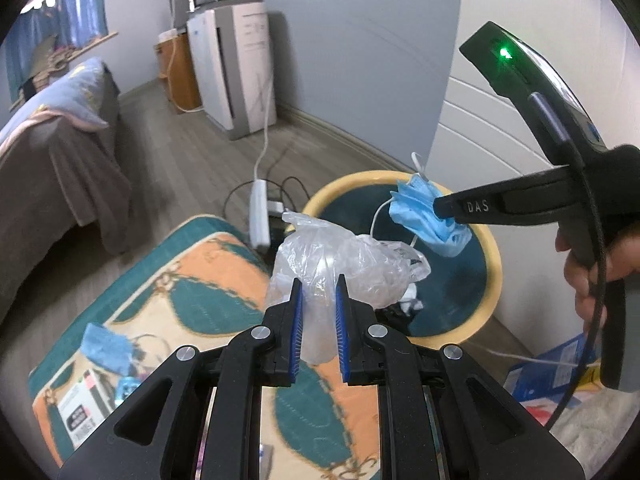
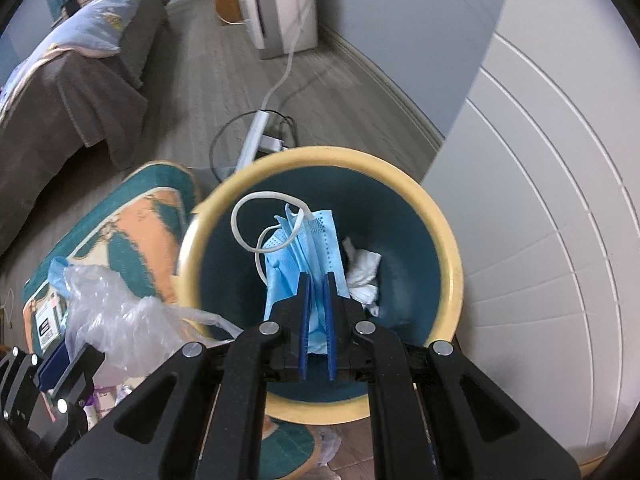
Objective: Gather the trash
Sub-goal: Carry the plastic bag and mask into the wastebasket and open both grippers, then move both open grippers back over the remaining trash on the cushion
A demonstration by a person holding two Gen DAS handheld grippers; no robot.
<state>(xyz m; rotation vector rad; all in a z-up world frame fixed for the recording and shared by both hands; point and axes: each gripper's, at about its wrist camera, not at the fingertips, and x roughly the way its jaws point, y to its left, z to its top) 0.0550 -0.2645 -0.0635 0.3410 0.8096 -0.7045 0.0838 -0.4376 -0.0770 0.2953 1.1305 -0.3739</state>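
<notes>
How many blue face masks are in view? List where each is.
2. One face mask is held in the right tool over the bin; another lies on the rug. Others may be hidden.

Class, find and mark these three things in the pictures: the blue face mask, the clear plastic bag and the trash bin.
blue face mask (image 2: pixel 316 240), right wrist view, on its pleated front.
clear plastic bag (image 1: pixel 344 260), left wrist view, on its crumpled middle.
trash bin (image 2: pixel 448 240), right wrist view, on its yellow rim.

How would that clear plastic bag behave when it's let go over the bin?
The plastic bag, pinched in the left gripper, looks crumpled and thin, so probably floppy and very light. It may drift rather than drop straight, perhaps catching the bin's rim.
</notes>
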